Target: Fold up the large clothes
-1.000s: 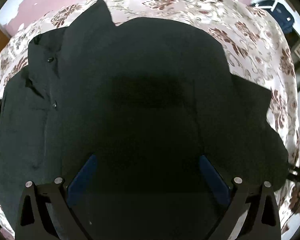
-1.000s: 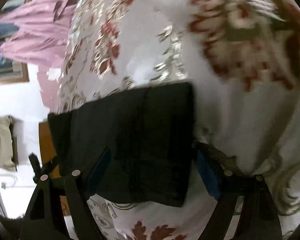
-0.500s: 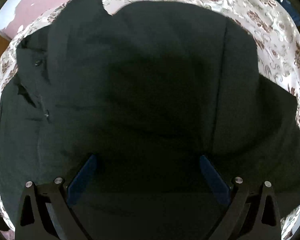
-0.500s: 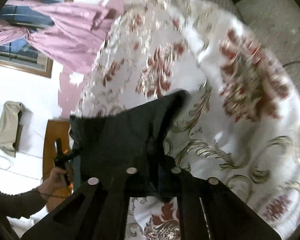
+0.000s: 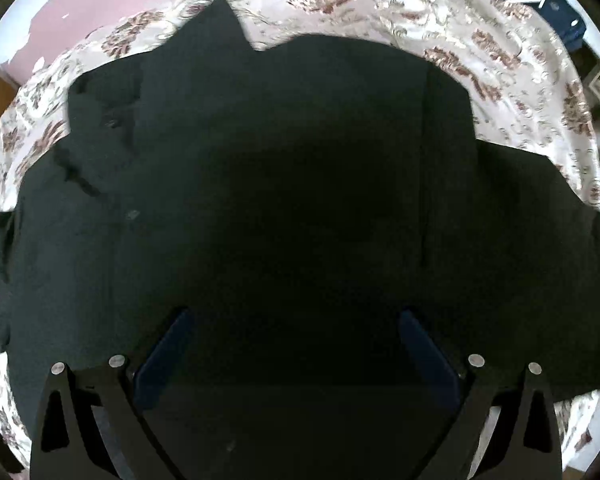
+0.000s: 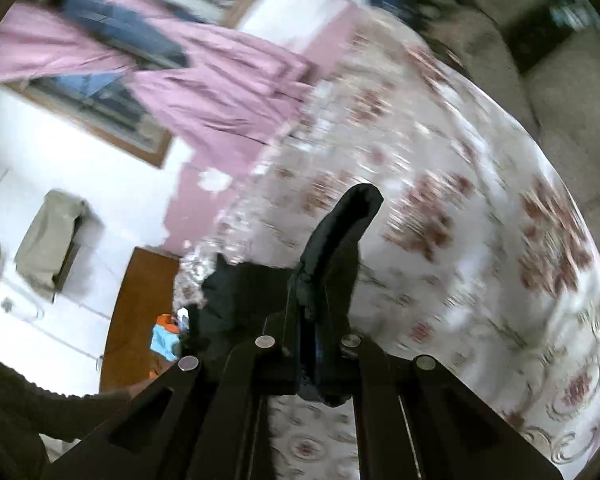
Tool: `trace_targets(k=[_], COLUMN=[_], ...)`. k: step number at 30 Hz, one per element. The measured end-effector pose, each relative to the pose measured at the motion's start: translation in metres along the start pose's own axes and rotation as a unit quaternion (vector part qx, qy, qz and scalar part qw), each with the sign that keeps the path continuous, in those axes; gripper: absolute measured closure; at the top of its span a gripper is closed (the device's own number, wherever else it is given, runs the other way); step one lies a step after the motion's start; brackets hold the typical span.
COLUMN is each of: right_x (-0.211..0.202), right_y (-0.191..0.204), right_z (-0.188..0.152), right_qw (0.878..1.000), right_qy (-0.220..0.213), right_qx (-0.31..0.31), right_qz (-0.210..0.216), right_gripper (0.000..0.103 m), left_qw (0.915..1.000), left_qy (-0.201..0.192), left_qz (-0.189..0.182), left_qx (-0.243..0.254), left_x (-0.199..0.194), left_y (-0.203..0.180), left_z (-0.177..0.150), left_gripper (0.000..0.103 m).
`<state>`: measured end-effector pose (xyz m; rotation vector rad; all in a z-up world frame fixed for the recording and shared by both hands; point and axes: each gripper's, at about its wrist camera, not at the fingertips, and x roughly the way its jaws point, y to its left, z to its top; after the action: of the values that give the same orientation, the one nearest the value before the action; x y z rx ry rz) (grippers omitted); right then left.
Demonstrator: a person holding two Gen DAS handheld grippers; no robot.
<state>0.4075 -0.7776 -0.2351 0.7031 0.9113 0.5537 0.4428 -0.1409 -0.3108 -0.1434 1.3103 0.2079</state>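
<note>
From the left wrist, the black shirt [image 5: 284, 184] lies spread over most of the floral bedspread [image 5: 500, 64], its buttoned front toward the left edge and a sleeve trailing toward the right edge; the left gripper [image 5: 294, 344] hangs above the cloth with jaws wide apart, holding nothing. From the right wrist, the right gripper [image 6: 314, 344] has its jaws pinched together on a dark fold of the shirt [image 6: 340, 248], which stands up between the fingers well above the bedspread [image 6: 480, 260], the rest of the garment draping down toward the bed's left edge. The view is blurred. The step in hand looks like the lift of a sleeve or side edge for the first fold. Next, the raised cloth likely needs carrying across the body of the shirt and laying flat, with the left gripper steadying the fabric.
</note>
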Motion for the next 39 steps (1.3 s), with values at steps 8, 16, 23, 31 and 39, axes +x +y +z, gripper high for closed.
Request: trace_targets(k=[8,16,23,31,39], right_x=[0.044,0.191,0.362,0.505,0.572], right_y=[0.178,0.335,0.397,0.455,0.446], right_z=[0.023,-0.022,-0.118,-0.239,-0.306], right_qw=[0.992,0.969,0.945,0.909,0.885], right_qy=[0.027,0.143,0.236,0.31,0.355], right_qx=[-0.089,-0.177,-0.222,-0.277,-0.284], right_qz=[0.084,0.098,0.039,-0.039,-0.1], right_gripper=[0.098,0.098,0.098,0.098,0.079], left_qw=[0.9987,0.9888,0.9765,0.9678,0.9703], left_qy=[-0.008,-0.003,-0.003,-0.001,-0.004], left_qz=[-0.015,-0.017,-0.004,0.007,-0.005], left_qx=[-0.047,-0.148,-0.215,-0.252,-0.242], left_x=[-0.063,-0.094,-0.106,-0.107,-0.099], left_y=[0.084,0.225,0.327,0.388,0.383], left_z=[-0.077,-0.157,-0.215,-0.262,-0.26], left_gripper=[0.0,0.0,0.0,0.0,0.0])
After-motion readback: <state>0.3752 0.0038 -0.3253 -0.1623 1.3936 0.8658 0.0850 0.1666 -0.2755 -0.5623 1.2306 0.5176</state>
